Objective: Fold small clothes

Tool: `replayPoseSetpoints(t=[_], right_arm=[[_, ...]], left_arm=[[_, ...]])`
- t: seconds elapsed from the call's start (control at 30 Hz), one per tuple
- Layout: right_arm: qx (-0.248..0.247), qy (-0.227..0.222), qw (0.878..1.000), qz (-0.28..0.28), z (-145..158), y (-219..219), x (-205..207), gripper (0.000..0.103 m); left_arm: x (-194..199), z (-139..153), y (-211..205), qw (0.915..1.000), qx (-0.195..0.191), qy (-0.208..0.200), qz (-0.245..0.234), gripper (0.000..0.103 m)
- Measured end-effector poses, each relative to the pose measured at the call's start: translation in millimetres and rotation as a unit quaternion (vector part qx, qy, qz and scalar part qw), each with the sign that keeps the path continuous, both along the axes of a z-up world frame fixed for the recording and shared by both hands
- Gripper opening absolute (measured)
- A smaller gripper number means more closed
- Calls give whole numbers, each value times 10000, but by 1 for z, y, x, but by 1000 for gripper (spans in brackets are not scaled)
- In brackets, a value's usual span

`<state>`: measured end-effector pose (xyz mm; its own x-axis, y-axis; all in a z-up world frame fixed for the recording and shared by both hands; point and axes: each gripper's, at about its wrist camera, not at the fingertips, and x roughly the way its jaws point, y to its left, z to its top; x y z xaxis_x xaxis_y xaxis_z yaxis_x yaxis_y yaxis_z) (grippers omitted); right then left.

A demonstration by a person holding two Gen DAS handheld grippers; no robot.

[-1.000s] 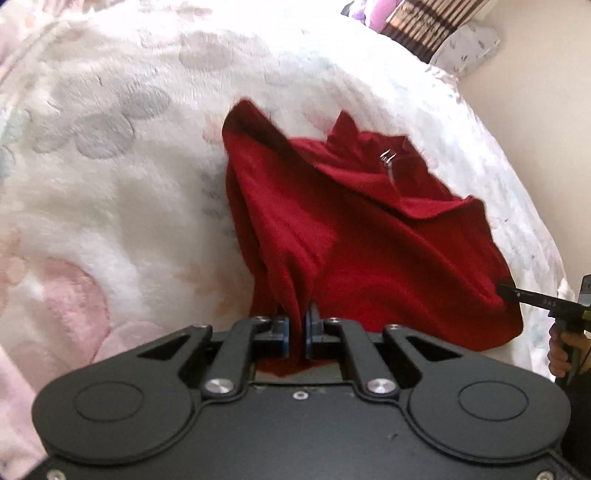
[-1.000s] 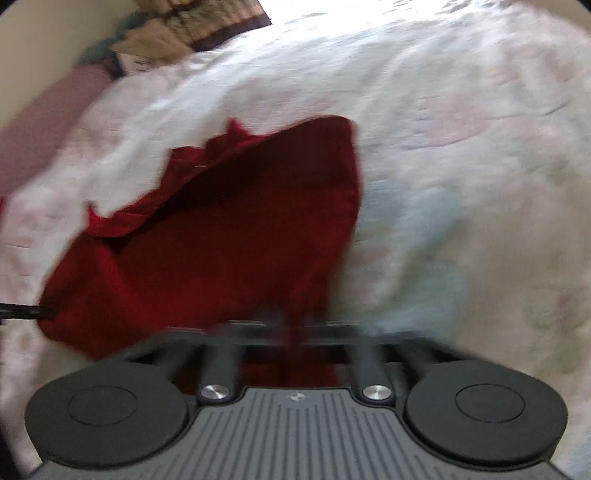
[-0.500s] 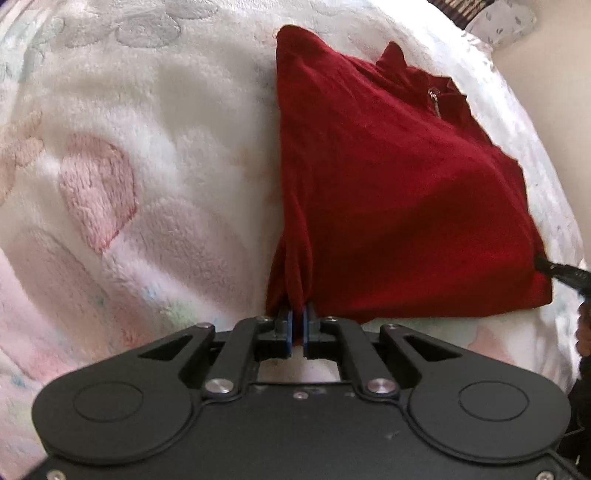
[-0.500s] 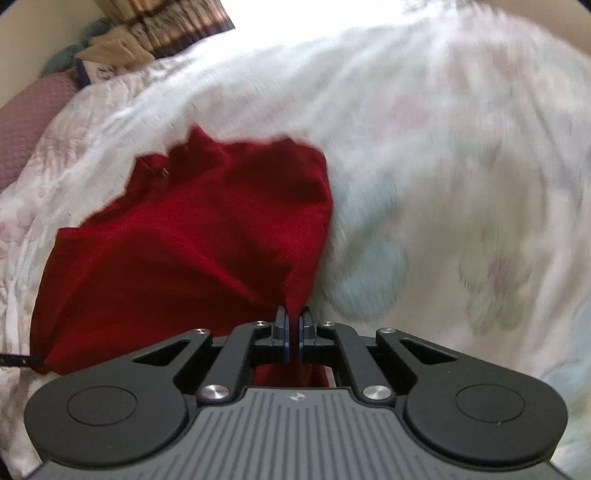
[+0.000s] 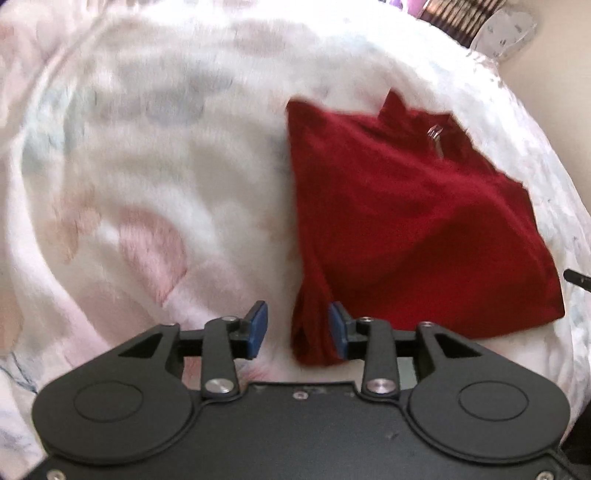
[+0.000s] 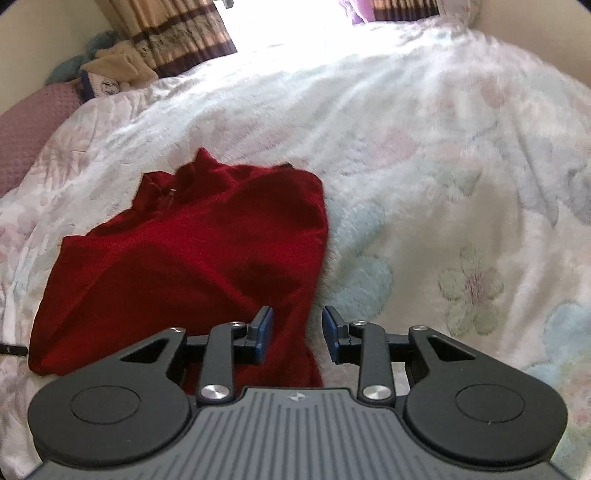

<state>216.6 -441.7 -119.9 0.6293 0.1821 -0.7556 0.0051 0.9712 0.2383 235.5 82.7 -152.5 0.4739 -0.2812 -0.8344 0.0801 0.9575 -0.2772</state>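
Left gripper (image 5: 298, 328): jaws apart, just opened. Corner of the red top (image 5: 406, 229) sits in the gap, resting against the right-hand blue pad (image 5: 337, 326), clear of the other; not clamped.

Right gripper (image 6: 297, 334): jaws apart too, just opened. The top's near corner (image 6: 184, 266) hangs between them, beside the left-hand pad (image 6: 264, 332); grip released.

The top lies spread on the blanket (image 6: 424, 184), just past both grippers, collar and small metal zip pull (image 6: 171, 194) on its far side. Left view is motion-blurred.

Blanket: white plush, pale pink, blue and green flower print, rumpled, covers the whole bed. A green-pink flower (image 6: 471, 286) lies to the right of the top.

Beyond the top's collar: mauve knit cover (image 6: 33, 133) at the bed's left edge, then tan and teal soft things (image 6: 114, 68) piled against it.

Farthest: striped brown curtains (image 6: 173, 33) flanking a blown-out bright window, cream wall (image 6: 44, 33) left of it. From the left camera, a thin black tip (image 5: 578, 278) of the other tool pokes in beside the top's right corner.
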Motion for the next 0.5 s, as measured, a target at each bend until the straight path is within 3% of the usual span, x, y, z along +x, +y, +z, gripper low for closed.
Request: replayPoseSetpoints(t=[0.1,0.2,0.3,0.4,0.43,0.5], right_arm=[[-99,-49,9999,111,6,24,-4,37],[4,-41,9992,389,6,51,-4,37],[-234,58,9974,673,-2,76,-1,37],[-869,318,9934,671,-24,86,3,37],[-1017,440,9921,584,-32,84,4,37],[-934,622,9930,377,-47,68,4,34]], left_arm=[[-8,18,-27,9979,175,-612,-98,38],[-12,24,-52,9947,26,-989,-266,45],[-7,6,-71,9957,184,-792,-448,46],[3,-36,-75,9936,1049,-125,-394,46],[4,-50,-69,9935,1079,19,-362,47],[2,-57,-53,9975,673,-20,-234,48]])
